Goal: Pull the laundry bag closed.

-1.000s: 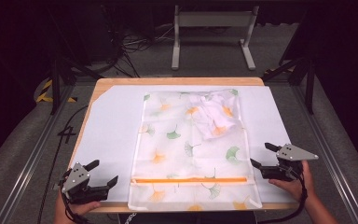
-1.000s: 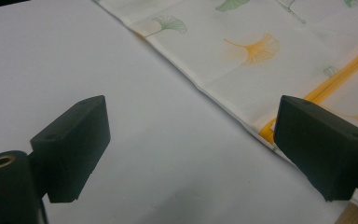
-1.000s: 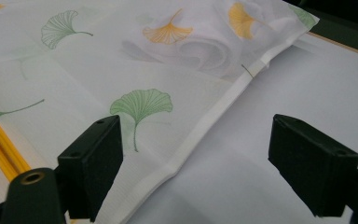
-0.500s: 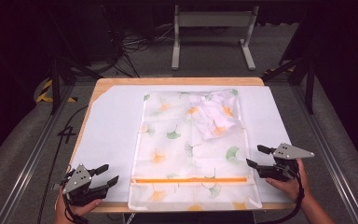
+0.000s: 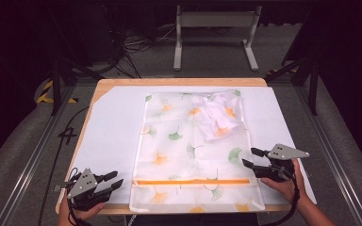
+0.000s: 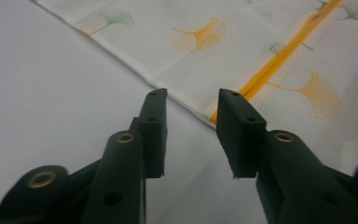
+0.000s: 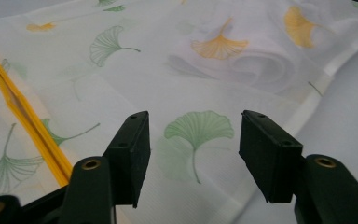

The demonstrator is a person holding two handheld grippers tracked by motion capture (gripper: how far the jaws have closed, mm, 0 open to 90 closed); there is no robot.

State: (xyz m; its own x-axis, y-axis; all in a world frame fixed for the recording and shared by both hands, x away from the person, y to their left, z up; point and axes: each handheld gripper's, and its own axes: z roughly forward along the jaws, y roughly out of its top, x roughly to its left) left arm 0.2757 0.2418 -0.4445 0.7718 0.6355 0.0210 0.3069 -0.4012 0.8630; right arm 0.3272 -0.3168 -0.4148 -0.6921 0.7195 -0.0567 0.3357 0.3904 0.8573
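I see a translucent bag (image 5: pixel 193 150) printed with ginkgo leaves lying flat on the white sheet (image 5: pixel 113 136) that covers the wooden table (image 5: pixel 179 82). An orange zipper (image 5: pixel 191 181) runs across the bag near my edge, and a bunched white cloth (image 5: pixel 219 117) sits inside at the far right corner. I can read no brand, label or writing anywhere on the bag or the sheet.

My left gripper (image 5: pixel 111 181) rests just beside the bag's near left edge, its jaws apart with nothing between them; they have just been closing. My right gripper (image 5: pixel 253 157) sits at the bag's right edge above the zipper, jaws apart over a green leaf, gripping nothing; they too have just been closing.
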